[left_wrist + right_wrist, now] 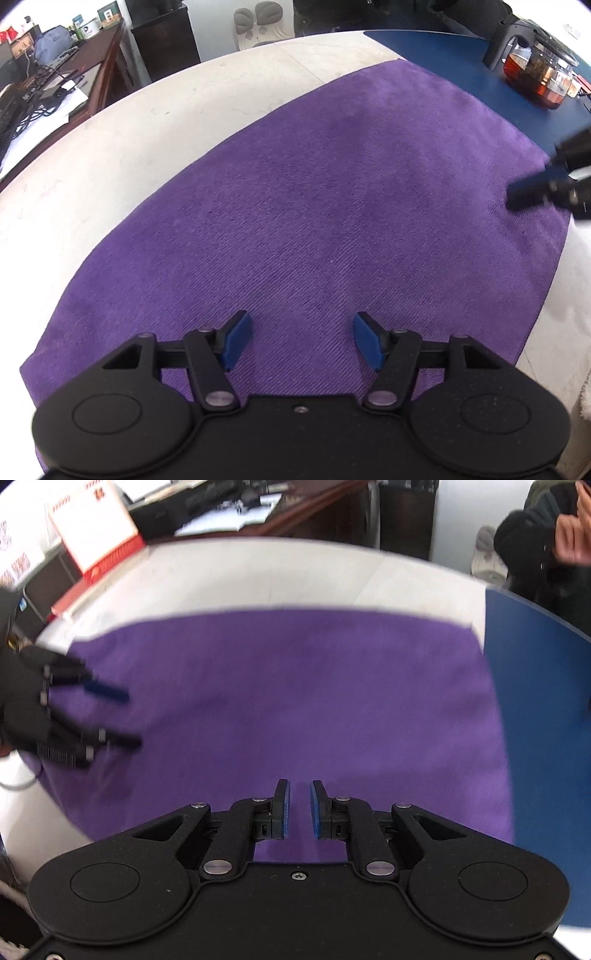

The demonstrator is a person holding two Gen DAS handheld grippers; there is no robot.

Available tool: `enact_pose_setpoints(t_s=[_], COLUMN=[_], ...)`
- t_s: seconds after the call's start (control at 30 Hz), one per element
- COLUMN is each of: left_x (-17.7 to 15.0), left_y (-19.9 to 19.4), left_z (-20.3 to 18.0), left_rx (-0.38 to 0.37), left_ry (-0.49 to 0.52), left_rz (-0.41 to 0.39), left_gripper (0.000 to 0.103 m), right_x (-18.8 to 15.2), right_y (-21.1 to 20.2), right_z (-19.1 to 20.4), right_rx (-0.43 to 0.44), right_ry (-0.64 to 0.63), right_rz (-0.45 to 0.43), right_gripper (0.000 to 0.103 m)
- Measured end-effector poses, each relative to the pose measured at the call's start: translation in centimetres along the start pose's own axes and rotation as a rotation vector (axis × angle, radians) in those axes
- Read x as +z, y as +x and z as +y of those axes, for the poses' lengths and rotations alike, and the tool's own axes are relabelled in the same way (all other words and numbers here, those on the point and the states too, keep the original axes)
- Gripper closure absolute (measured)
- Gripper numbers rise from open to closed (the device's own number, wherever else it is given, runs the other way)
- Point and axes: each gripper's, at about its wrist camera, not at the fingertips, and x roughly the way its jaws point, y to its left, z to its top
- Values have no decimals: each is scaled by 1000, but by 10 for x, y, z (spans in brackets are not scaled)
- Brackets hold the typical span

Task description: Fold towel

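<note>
A purple towel (314,203) (295,701) lies spread flat on a white table (184,110) (258,579). My left gripper (301,325) hovers over the towel near its front edge, open, with nothing between the blue pads. In the right wrist view the left gripper (131,720) shows blurred at the towel's left side, fingers apart. My right gripper (300,786) is over the towel's near part, its pads almost together with only a thin gap and no cloth between them. In the left wrist view the right gripper (532,192) is a dark blur at the towel's right edge.
A blue mat (443,48) (535,701) adjoins the towel's far right side, with a glass teapot (535,74) on it. A red and white box (96,528) stands off the table's far left. A person (554,535) sits behind the table. A cluttered desk (55,74) is at the left.
</note>
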Motion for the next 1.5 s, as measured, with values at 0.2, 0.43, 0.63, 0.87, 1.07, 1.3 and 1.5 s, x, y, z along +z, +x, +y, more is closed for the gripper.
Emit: enact_pose_setpoints(t_s=[0.2, 0.43, 0.63, 0.87, 1.07, 1.3, 1.5], left_x=[-10, -35, -105, -184, -209, -217, -222], left_y=[-6, -61, -119, -129, -131, -114, -104], left_z=[5, 28, 72, 117, 131, 130, 127], left_rx=[25, 78, 214, 345, 370, 336, 346], left_ry=[-48, -217, -471, -669, -724, -682, -621], left_rz=[-40, -175, -228, -111, -93, -49, -12], left_gripper=[46, 50, 50, 57, 61, 75, 85], right_x=[-14, -14, -7, 17, 52, 60, 67], right_y=[8, 12, 15, -10, -21, -16, -23], right_z=[13, 22, 23, 44, 107, 162, 188], right_rx=[-61, -106, -114, -87, 44, 162, 196], right_ry=[-52, -124, -141, -146, -229, -307, -348], right_rz=[3, 14, 55, -21, -86, -83, -77], right_gripper=[93, 94, 94, 93, 93, 93, 93])
